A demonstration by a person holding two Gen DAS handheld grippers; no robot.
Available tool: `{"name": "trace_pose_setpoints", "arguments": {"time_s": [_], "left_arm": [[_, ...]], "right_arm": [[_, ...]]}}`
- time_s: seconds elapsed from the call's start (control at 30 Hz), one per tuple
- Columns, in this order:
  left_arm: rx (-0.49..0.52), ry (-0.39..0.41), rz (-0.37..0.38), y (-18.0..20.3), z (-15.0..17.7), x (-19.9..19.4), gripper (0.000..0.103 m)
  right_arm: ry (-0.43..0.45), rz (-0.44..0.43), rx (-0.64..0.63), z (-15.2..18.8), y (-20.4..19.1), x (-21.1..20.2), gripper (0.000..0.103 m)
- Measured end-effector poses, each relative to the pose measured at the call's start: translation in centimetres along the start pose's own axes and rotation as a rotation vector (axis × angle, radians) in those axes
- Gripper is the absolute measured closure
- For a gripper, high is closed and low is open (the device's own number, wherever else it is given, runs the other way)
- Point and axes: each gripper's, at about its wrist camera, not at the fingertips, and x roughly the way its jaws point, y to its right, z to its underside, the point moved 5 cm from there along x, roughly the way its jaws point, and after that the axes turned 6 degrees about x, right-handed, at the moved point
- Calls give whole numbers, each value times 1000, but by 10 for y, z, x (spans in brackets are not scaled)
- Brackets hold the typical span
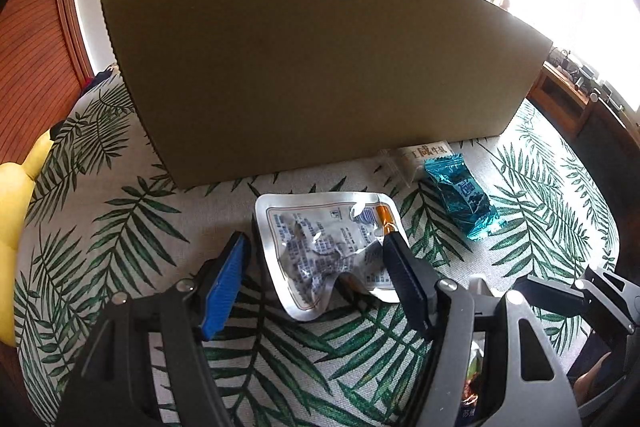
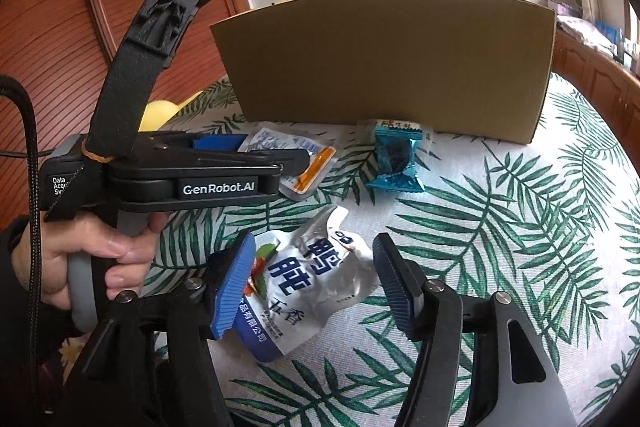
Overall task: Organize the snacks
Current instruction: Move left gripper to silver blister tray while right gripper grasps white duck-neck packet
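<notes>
I see the desk (image 1: 132,195) under a palm-leaf cloth, and on it, toward twelve o'clock, a big cardboard box (image 1: 320,67) standing upright. My left gripper (image 1: 316,267) sits at six o'clock in its own view, jaws spread, with a crumpled silver snack pouch (image 1: 328,247) lying flat on the cloth between them; the right pad seems to touch the pouch's edge, the left pad stands clear. My right gripper (image 2: 316,281) also has its jaws spread around a second silver pouch with blue lettering (image 2: 304,287); its left pad lies against that pouch, the right pad is apart from it. A hand (image 2: 80,259) grips the left tool's handle at nine o'clock in the right view. At about two o'clock from the left jaws lies a teal wrapped snack (image 1: 460,199), just beside a small white packet (image 1: 428,153) at the box's foot.
</notes>
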Motion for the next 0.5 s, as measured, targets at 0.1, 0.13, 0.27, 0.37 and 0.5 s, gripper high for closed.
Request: {"name": "trace_pose_setpoints", "arguments": {"time_s": [0.1, 0.13, 0.27, 0.37, 0.5], "left_arm": [[7, 1, -3, 1, 2, -1, 34], [10, 1, -6, 1, 3, -2, 33], [8, 6, -4, -2, 7, -5, 33], [5, 5, -2, -2, 9, -6, 33], [2, 11, -6, -3, 11, -7, 33]], "right_arm": [[-5, 14, -15, 1, -6, 4, 35], [-4, 21, -20, 1, -8, 5, 34], [-18, 42, -49, 6, -13, 12, 31], [-13, 67, -83, 7, -18, 16, 31], [-13, 90, -118, 10, -19, 16, 31]]}}
